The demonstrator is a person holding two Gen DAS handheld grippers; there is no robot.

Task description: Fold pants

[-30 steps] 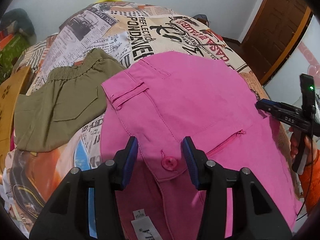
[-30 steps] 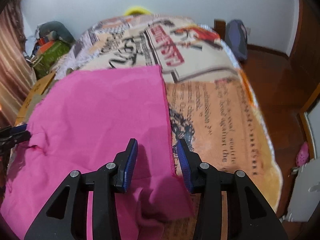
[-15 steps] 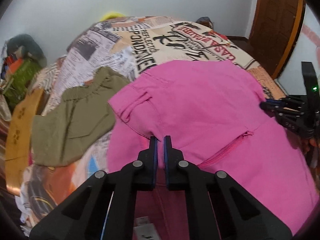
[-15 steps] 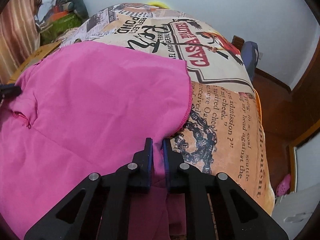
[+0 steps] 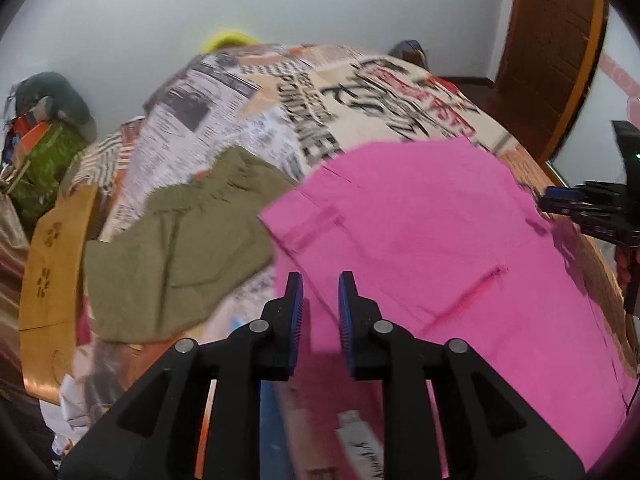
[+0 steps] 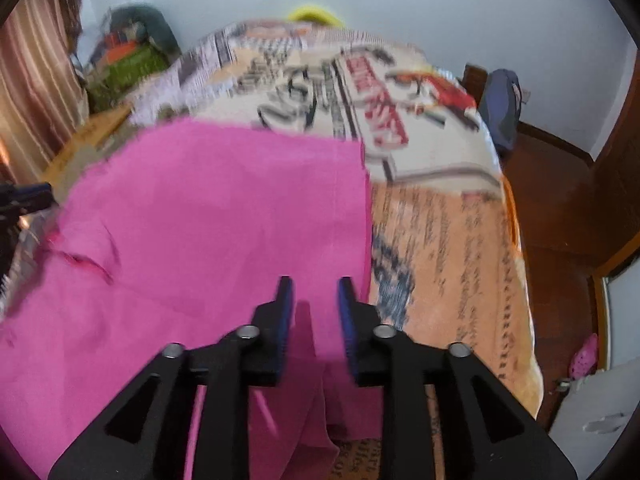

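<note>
Left wrist view showed the left gripper (image 5: 320,294) parted over the pink pants (image 5: 432,240) spread at center-right on the bedspread (image 5: 248,92); the right gripper (image 6: 314,298) likewise stood apart.

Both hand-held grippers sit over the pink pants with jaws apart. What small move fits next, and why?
Probably draw both back. The left hand-held gripper and right hand-held gripper are open, gripping nothing, and the pink pants lie flat on the printed blanket.
</note>
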